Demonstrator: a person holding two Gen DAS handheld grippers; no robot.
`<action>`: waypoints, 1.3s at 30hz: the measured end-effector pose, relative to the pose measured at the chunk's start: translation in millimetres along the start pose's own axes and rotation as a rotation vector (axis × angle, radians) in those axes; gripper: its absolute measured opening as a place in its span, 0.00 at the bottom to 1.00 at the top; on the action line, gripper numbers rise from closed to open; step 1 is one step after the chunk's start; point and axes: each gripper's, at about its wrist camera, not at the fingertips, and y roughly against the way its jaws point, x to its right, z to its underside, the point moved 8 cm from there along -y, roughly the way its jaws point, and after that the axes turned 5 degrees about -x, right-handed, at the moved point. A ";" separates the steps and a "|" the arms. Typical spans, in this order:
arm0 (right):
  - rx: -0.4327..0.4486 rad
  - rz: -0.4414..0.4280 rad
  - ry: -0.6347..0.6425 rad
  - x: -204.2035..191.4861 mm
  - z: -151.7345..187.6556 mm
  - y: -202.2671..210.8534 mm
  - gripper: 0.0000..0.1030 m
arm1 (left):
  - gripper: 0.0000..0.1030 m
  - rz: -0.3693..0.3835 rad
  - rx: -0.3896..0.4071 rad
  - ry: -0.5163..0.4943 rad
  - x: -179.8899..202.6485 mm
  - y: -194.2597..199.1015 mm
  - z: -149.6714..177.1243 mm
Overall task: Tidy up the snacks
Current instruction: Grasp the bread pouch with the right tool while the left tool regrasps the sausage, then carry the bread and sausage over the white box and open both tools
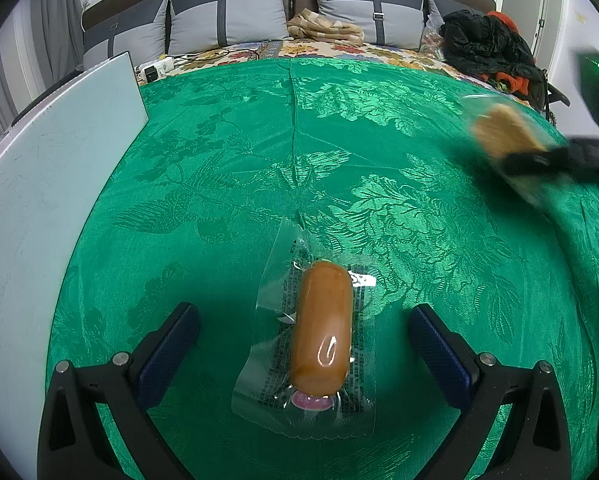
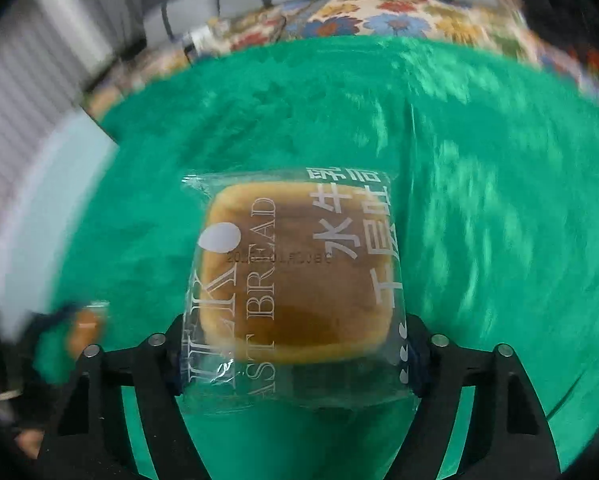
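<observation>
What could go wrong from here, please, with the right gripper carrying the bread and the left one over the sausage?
The right gripper pinches only the near end of the toast bread packet, so the slick wrapper could slip out. The open left gripper straddles the wrapped sausage; closing may catch only loose film, or roll it across the green cloth.

I see an orange-brown sausage in clear plastic wrap [image 1: 321, 330] lying flat on green cloth; a square toast bread in printed transparent wrapper [image 2: 295, 280] is raised above it.

Each tool [image 1: 304, 320] has black arms, silver screws and seemingly dark-blue textured pads [image 1: 439, 340].
</observation>
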 end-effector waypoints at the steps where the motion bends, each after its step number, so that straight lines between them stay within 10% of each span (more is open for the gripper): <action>1: 0.025 -0.051 -0.050 -0.2 18.6 9.7 0.74 | 1.00 0.000 0.000 0.000 0.0 0.0 0.1; 4: 0.072 -0.059 -0.119 5.7 61.6 34.9 0.74 | 1.00 0.000 0.000 0.000 0.0 -0.1 0.1; 9: 0.133 0.209 -0.027 7.9 108.9 72.4 0.75 | 1.00 0.000 0.000 0.000 -0.1 -0.2 0.2; 19: -0.035 0.216 -0.031 18.5 120.2 52.4 0.80 | 0.98 0.043 -0.116 -0.037 0.2 3.2 4.4; 22: -0.044 0.215 -0.051 19.1 120.7 54.6 0.73 | 0.46 0.031 -0.074 -0.063 4.3 12.5 0.8; 25: -0.002 0.157 -0.133 18.4 121.4 66.5 0.72 | 0.37 0.083 -0.074 -0.010 0.4 22.0 0.8; 39: 0.102 0.006 -0.117 -63.9 160.5 93.9 0.72 | 0.37 0.337 0.081 0.209 -19.2 141.3 38.8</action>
